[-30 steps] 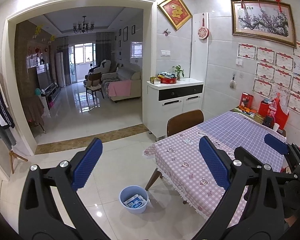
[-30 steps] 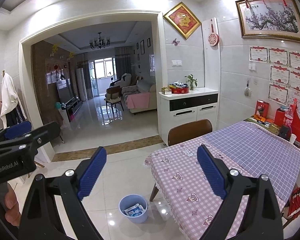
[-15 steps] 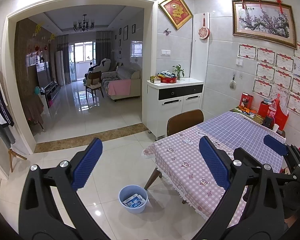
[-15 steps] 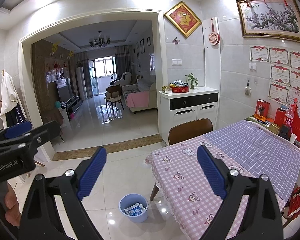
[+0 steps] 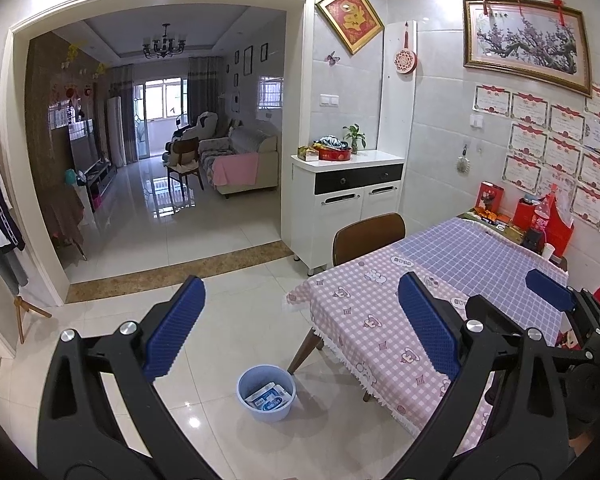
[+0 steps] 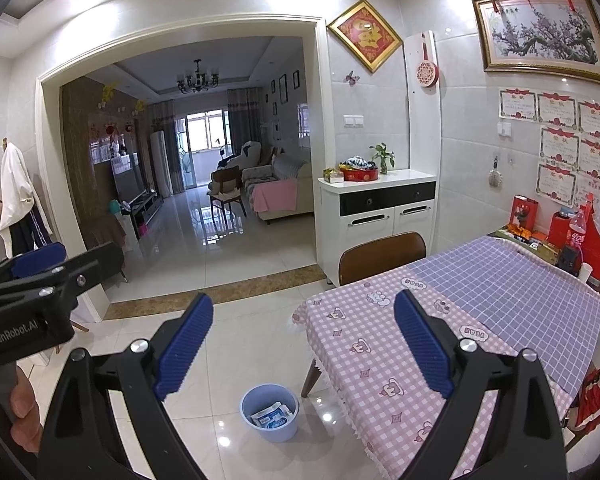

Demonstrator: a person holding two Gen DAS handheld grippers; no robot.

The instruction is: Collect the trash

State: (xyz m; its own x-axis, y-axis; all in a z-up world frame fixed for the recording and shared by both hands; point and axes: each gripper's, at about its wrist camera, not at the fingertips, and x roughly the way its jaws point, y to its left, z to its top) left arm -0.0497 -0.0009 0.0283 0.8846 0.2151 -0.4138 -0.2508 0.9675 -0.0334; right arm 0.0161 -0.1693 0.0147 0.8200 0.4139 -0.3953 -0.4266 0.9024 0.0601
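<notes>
Left wrist view shows the left gripper held high with its blue pads spread wide and nothing between them; the right wrist view shows the right gripper likewise spread and empty. The landmark is the small blue bin on the tiled floor, just beside the near corner of the table. Inside the bin lie white-and-blue wrappers, probably tissue packets, though they are too small to read. No loose trash shows on the tablecloth or on the floor around the bin, so the collecting looks close to done.

Risks from here, as I judge them: both grippers hang well above the bin, so anything more dropped from this height could bounce off the rim onto the glossy tiles. The bin looks light and stands free; a nudge from a descending finger could tip it and spill the wrappers. The tablecloth fringe beside the bin could snag a pad and drag the cloth.
</notes>
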